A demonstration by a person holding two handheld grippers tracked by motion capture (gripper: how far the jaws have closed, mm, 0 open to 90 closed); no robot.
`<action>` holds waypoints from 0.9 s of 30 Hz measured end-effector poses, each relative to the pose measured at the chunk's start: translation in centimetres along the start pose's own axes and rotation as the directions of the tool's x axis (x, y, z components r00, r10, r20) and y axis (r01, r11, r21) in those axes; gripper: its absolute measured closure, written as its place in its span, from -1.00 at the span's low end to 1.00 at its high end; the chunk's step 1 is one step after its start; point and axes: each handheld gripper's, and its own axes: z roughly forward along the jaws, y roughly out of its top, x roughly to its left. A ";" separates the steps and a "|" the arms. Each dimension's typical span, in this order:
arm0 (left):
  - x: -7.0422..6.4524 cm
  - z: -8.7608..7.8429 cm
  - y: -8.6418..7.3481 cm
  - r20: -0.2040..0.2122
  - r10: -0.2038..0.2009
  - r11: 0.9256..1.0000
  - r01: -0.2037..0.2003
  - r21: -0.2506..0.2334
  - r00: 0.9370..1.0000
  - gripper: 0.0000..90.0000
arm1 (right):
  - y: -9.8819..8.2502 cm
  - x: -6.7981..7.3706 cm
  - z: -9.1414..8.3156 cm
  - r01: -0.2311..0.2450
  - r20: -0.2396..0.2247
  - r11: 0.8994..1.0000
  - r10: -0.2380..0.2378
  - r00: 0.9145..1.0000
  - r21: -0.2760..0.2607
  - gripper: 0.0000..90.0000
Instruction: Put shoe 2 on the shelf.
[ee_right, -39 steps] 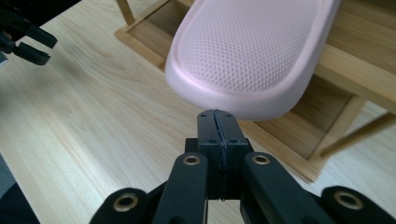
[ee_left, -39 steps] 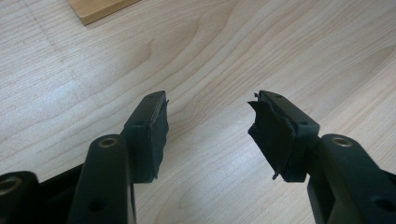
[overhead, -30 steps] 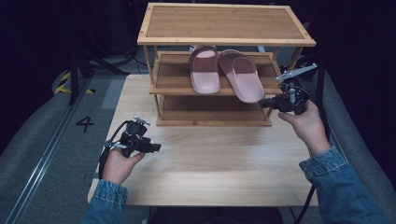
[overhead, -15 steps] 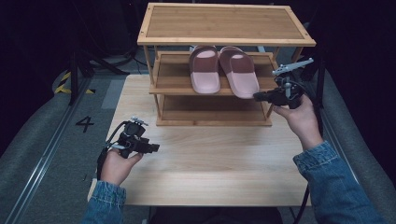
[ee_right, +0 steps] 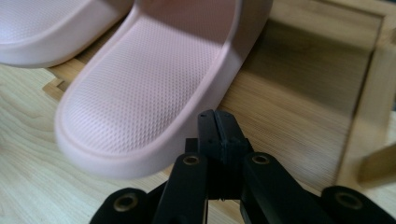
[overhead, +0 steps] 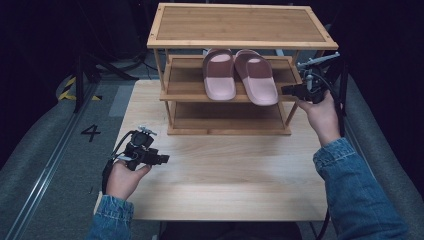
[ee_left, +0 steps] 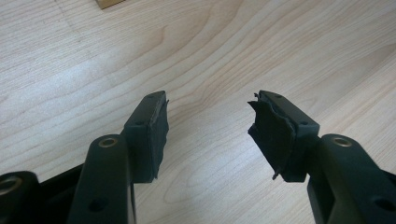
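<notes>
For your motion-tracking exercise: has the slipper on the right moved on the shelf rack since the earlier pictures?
Yes. The right slipper has slid further onto the middle shelf, against the left slipper; a second ago its heel overhung the front edge.

The counter (overhead: 225, 185) lay bare from six o'clock; at twelve the shoe rack (overhead: 240, 45) and its slippers (overhead: 240, 75) blocked passage.

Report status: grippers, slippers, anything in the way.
Left gripper open, empty. Right gripper shut, empty, beside right slipper. Both slippers on the rack's middle shelf. No obstruction.
</notes>
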 end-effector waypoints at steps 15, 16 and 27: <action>0.3 -0.4 -0.7 -0.013 -0.018 1.000 0.018 -0.005 1.000 -0.01 | 0.5 1.7 2.6 -0.029 -0.088 1.000 0.029 0.996 0.001 0.97; 0.3 -0.5 -0.7 -0.014 -0.021 1.000 0.021 -0.008 1.000 -0.01 | 0.6 1.9 2.8 -0.033 -0.084 0.999 0.033 0.996 0.002 0.97; 0.2 0.0 -0.1 -0.004 -0.005 1.000 0.005 0.000 1.000 -0.01 | -0.8 4.8 -0.6 0.039 -0.162 0.998 -0.047 0.986 -0.047 0.96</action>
